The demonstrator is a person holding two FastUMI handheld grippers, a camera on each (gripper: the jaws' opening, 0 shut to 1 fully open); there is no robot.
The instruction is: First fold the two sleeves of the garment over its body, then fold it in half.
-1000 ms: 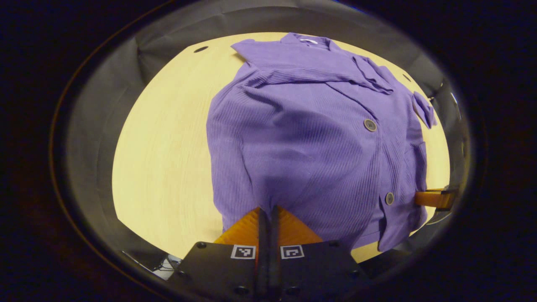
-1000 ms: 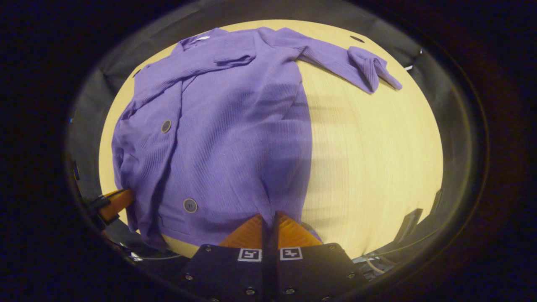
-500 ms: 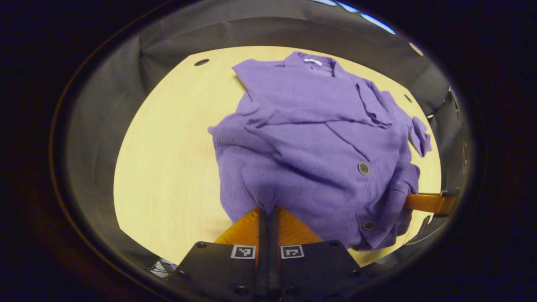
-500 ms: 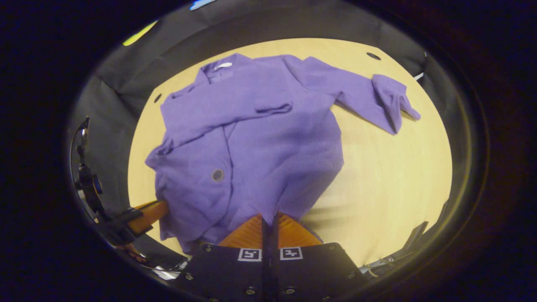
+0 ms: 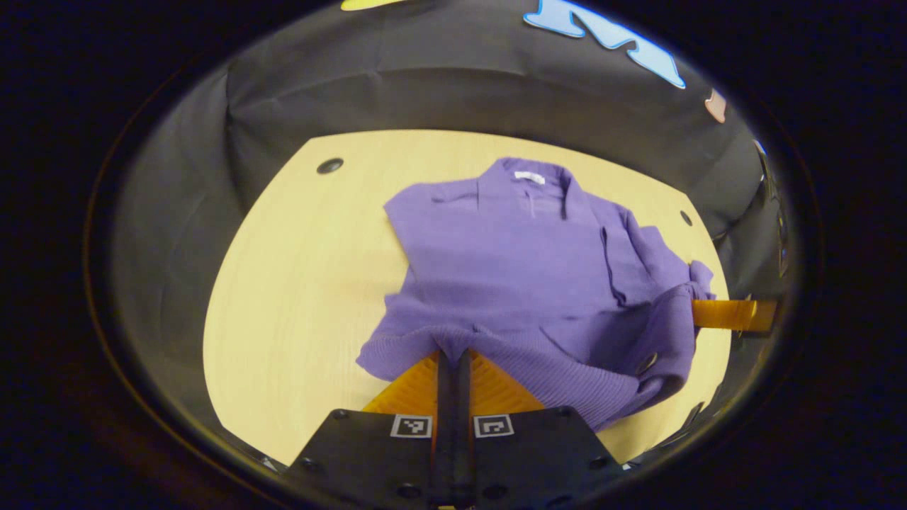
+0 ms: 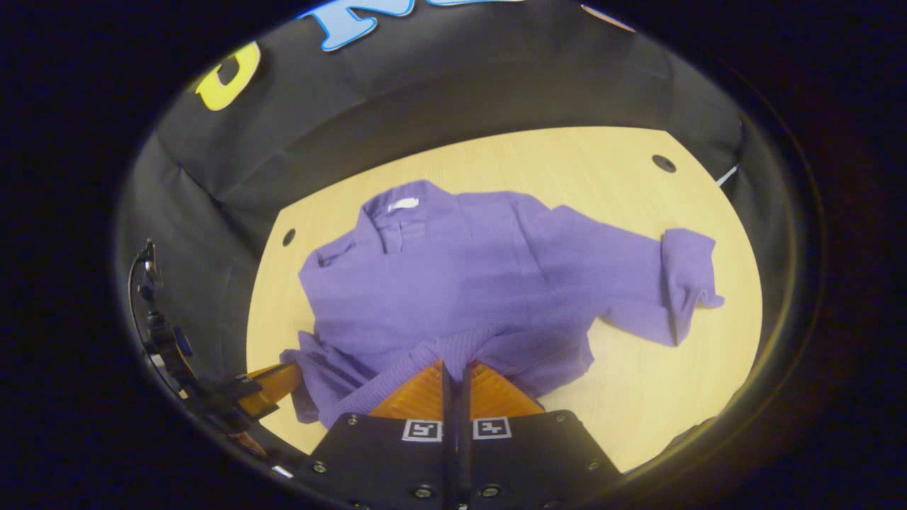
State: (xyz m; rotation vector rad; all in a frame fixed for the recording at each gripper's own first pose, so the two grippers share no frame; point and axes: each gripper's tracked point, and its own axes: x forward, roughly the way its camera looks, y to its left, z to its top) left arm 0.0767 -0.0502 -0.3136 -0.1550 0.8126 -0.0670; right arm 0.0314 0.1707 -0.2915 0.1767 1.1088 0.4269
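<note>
Square black-and-white markers on each gripper body; small white neck label (image 5: 529, 177) inside the collar, writing too small to read. Bare pale wooden table (image 5: 297, 283) left of the purple garment (image 5: 524, 262) in the left gripper view, a dark round hole (image 5: 329, 166) near the far corner. Left gripper (image 5: 453, 354) pressed together on the ribbed hem, lifted off the table. Right gripper (image 6: 454, 365) likewise pinching the hem. One sleeve (image 6: 652, 283) sprawled rightward beyond the body, cuff doubled over, open tabletop beyond it.
</note>
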